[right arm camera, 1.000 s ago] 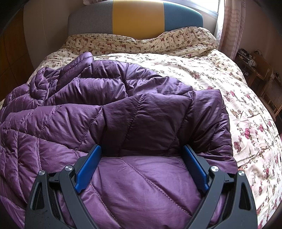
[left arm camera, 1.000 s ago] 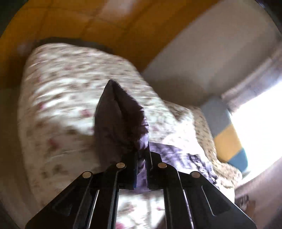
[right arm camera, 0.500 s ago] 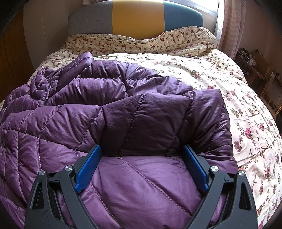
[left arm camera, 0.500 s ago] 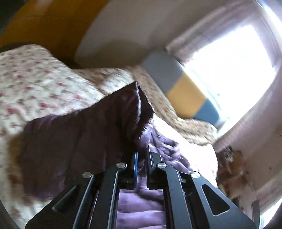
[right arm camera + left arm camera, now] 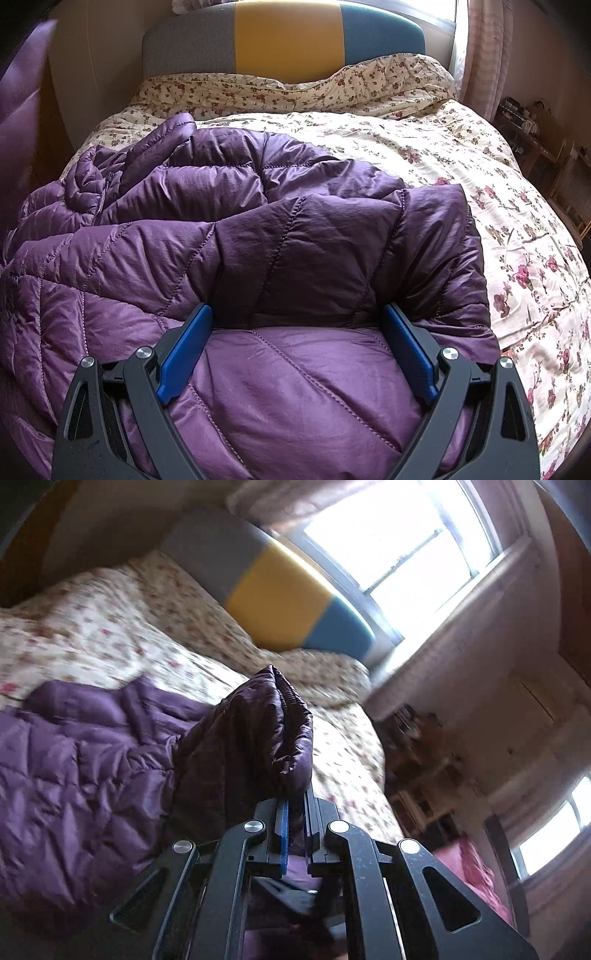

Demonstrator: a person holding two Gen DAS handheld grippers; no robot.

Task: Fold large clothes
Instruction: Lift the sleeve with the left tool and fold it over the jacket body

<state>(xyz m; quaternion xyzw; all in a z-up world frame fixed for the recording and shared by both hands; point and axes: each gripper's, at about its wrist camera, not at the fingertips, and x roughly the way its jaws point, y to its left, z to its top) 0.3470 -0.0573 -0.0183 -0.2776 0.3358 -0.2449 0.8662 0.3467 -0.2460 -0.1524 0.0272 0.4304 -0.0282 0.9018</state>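
A large purple quilted down jacket (image 5: pixel 258 240) lies spread on the floral bed cover, partly folded over itself. My left gripper (image 5: pixel 293 801) is shut on an edge of the jacket (image 5: pixel 258 738) and holds that bunched edge lifted above the bed. My right gripper (image 5: pixel 295 343) is open, its blue-padded fingers (image 5: pixel 184 347) spread wide and resting low over the near part of the jacket. A blurred purple strip at the far left of the right wrist view (image 5: pixel 22 92) looks like the lifted part.
The bed has a floral duvet (image 5: pixel 498 206) and a grey, yellow and blue headboard (image 5: pixel 288 37). A bright window (image 5: pixel 399 542) and curtain are behind it. A cluttered side table (image 5: pixel 528 125) stands right of the bed; a wall is on its left.
My left gripper has swung with the jacket edge from facing the bed's foot to facing the headboard and window. The right gripper has not moved.
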